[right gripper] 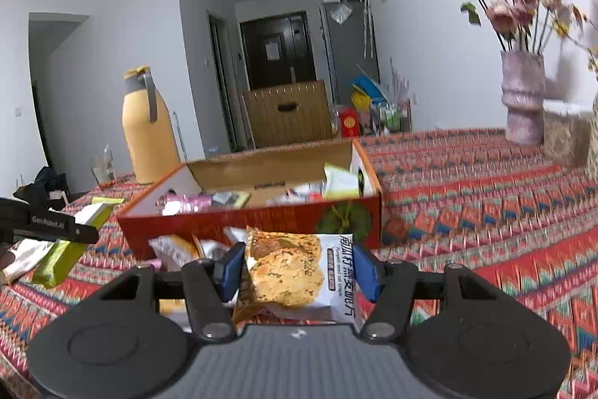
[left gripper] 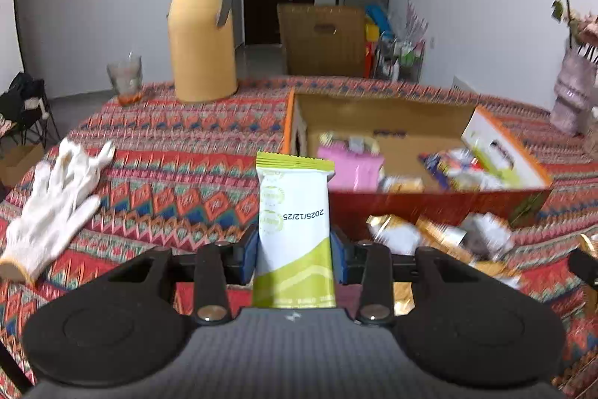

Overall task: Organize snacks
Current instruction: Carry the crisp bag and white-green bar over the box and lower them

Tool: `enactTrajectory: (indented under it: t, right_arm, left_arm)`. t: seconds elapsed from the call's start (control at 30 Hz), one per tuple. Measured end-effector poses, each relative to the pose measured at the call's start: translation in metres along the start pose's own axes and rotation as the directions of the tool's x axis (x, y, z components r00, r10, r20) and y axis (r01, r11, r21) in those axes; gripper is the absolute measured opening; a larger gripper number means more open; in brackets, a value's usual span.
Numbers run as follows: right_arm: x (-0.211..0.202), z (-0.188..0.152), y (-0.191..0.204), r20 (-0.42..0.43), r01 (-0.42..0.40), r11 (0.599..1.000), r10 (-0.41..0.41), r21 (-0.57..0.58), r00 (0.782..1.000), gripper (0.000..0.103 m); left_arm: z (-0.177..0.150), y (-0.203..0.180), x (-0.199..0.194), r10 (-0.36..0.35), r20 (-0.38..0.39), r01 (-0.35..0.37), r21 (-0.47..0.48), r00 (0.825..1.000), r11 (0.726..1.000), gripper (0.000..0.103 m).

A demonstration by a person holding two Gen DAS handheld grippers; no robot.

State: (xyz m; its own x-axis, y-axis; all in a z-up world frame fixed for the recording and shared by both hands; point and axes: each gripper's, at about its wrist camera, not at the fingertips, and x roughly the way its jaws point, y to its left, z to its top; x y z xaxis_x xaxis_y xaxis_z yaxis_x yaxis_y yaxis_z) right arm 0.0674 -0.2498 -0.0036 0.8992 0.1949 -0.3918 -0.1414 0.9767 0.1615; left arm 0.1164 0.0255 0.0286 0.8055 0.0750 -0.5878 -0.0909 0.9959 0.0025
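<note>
My left gripper (left gripper: 294, 249) is shut on a white and green snack bar (left gripper: 293, 219), which stands upright between its blue pads, lifted off the table. My right gripper (right gripper: 299, 268) is shut on a crisp packet (right gripper: 295, 272) printed with golden crackers, held above the cloth. An open red cardboard box (left gripper: 429, 202) (right gripper: 261, 217) with several snacks inside sits just beyond both grippers. Loose gold and white snack packets (left gripper: 429, 234) (right gripper: 179, 249) lie in front of the box. In the right wrist view the left gripper (right gripper: 56, 225) shows at the far left with the green bar (right gripper: 59, 260).
A yellow thermos jug (left gripper: 202, 32) (right gripper: 147, 133) and a glass (left gripper: 125, 77) stand at the back left of the patterned tablecloth (right gripper: 486, 212). A white glove (left gripper: 56, 208) lies on the left. A vase of dried flowers (right gripper: 523, 100) stands at the back right.
</note>
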Motion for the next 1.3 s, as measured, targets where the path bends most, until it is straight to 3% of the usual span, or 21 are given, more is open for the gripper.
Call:
enactTrajectory:
  t: [0.4,0.73,1.1,1.17,1.3]
  right_arm:
    - [0.025,0.060,0.015,0.106,0.008,0.998,-0.001,-0.062,0.994,0.059]
    - [0.077,0.102,0.018,0.118,0.025,0.996,-0.015,-0.085,0.993,0.059]
    - [0.149,0.093,0.000,0.056,0.057,0.997,-0.054,-0.046,0.997,0.059]
    - [0.160,0.088,-0.002,0.019,0.052,0.998,-0.051,-0.045,0.999,0.059]
    - [0.168,0.080,-0.001,-0.012,0.053,0.997,-0.054,-0.048,0.998,0.059]
  left_arm:
    - [0.056,-0.037,-0.011,-0.054,0.119,0.051,0.032,0.991,0.998,0.039]
    - [0.086,-0.048,0.031,-0.050,0.092,0.053,-0.026,0.995,0.998,0.039]
    - [0.084,-0.046,0.097,-0.007,0.054,0.012,-0.093,0.999,0.996,0.039]
    - [0.081,-0.050,0.109,0.016,0.035,-0.014,-0.064,0.999,0.998,0.039]
    - [0.075,-0.050,0.120,-0.001,-0.004,0.001,-0.059,1.000,0.998,0.039]
